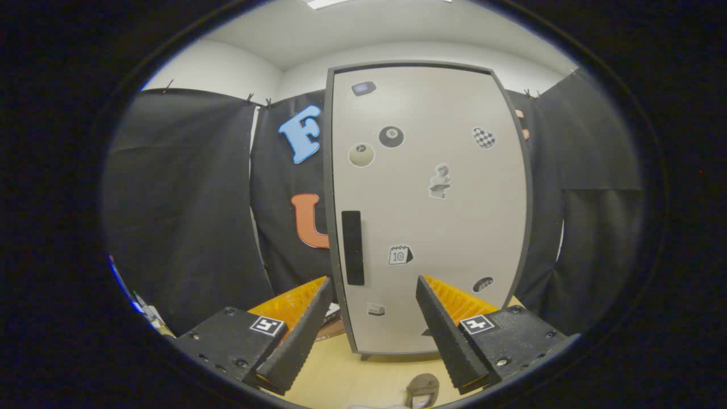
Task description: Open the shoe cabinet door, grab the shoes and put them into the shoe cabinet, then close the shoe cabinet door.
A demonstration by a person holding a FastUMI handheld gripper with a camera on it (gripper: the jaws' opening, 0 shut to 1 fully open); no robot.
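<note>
1. The gripper [372, 335] is held level, facing the shoe cabinet [431, 210], its fingers spread wide with nothing between them.
2. The cabinet door is shut; its dark handle [352, 247] runs along the left edge, just beyond the left finger.
3. A shoe [423, 391] lies on the floor [341, 375], near the fingers.

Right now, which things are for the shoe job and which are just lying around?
For the job: cabinet with door shut; black handle on the door's left side; brown shoe on the floor between the fingers; gripper, open.

Just there: stickers on the door; black curtain.
</note>
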